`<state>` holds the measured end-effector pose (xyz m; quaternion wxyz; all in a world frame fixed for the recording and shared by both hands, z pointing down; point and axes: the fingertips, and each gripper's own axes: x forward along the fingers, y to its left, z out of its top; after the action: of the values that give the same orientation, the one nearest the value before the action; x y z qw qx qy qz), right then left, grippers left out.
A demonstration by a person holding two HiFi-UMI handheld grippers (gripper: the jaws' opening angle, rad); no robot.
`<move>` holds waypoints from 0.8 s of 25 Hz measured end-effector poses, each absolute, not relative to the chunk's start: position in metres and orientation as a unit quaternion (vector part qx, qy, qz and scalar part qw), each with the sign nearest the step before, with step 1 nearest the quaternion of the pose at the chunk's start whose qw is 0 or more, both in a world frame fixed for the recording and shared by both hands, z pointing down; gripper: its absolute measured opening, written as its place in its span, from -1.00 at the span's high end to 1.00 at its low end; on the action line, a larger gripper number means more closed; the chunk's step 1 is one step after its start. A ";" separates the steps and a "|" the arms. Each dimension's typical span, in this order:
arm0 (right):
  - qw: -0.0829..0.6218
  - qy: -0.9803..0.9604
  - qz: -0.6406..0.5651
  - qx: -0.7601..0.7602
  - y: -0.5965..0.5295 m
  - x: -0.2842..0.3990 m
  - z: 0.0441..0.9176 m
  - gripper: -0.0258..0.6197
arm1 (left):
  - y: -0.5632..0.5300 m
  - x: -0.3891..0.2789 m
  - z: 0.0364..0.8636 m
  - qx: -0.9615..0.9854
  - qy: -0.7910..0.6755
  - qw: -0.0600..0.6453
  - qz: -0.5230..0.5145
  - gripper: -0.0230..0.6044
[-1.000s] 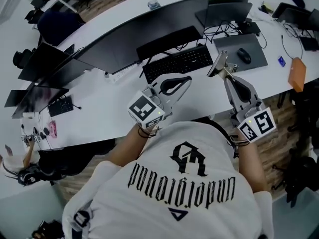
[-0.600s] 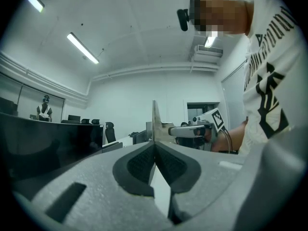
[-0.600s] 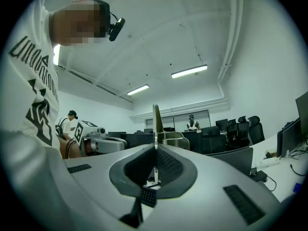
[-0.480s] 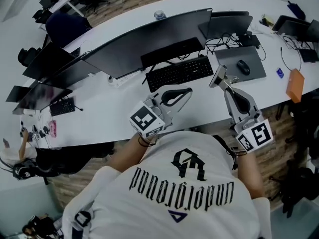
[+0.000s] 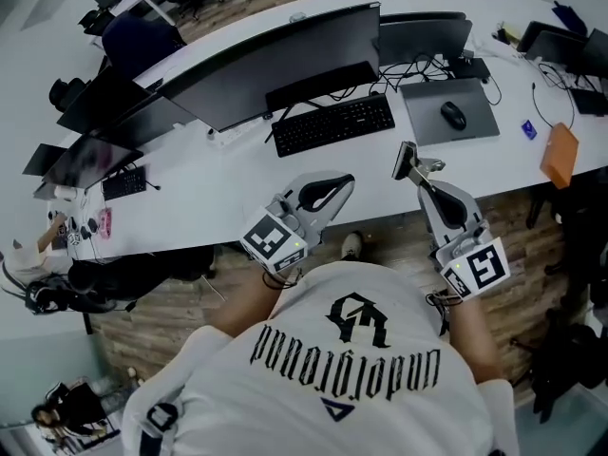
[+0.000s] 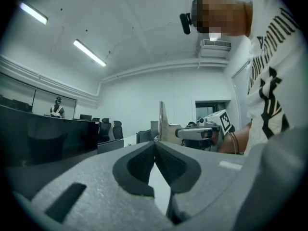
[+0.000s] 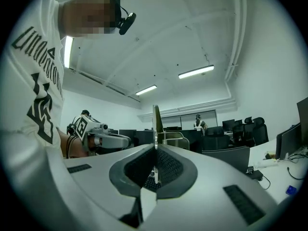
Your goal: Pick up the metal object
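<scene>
Metal plate (image 5: 407, 162) is in the right gripper (image 5: 414, 172), pads clamped on it, and the thin sheet stands upright out of the tips, edge-on in the right gripper view. It hangs over the front edge of the curved white desk (image 5: 218, 188). Just ahead of it lies a grey desk mat (image 5: 432, 133) with a black mouse (image 5: 454, 115) on top. The left gripper (image 5: 348, 181) sits alongside, well apart from the plate. Its jaws are pressed together on nothing, tips over the desk's front strip. The black keyboard (image 5: 333, 124) lies beyond both grippers, backed by a wide dark monitor (image 5: 275, 65). Cables (image 5: 446, 67) trail behind the mat. An orange flat object (image 5: 558, 155) sits far right, and a small second keyboard (image 5: 123, 183) far left.
</scene>
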<state>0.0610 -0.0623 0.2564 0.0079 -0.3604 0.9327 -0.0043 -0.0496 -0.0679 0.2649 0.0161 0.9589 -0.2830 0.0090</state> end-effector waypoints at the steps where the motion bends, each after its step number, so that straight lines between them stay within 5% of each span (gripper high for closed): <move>1: 0.007 0.933 -0.007 -0.359 -0.052 0.069 0.259 0.87 | -0.058 -0.041 0.266 0.958 -0.286 0.018 0.008 0.88; 20: 0.007 0.946 -0.003 -0.323 0.125 0.189 0.272 0.87 | 0.129 0.065 0.278 0.944 -0.331 0.011 0.011 0.88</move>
<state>0.1890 0.1246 0.2723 0.0070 -0.3230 0.9464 -0.0031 0.0650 0.1288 0.2782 0.0106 0.9436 -0.3308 0.0111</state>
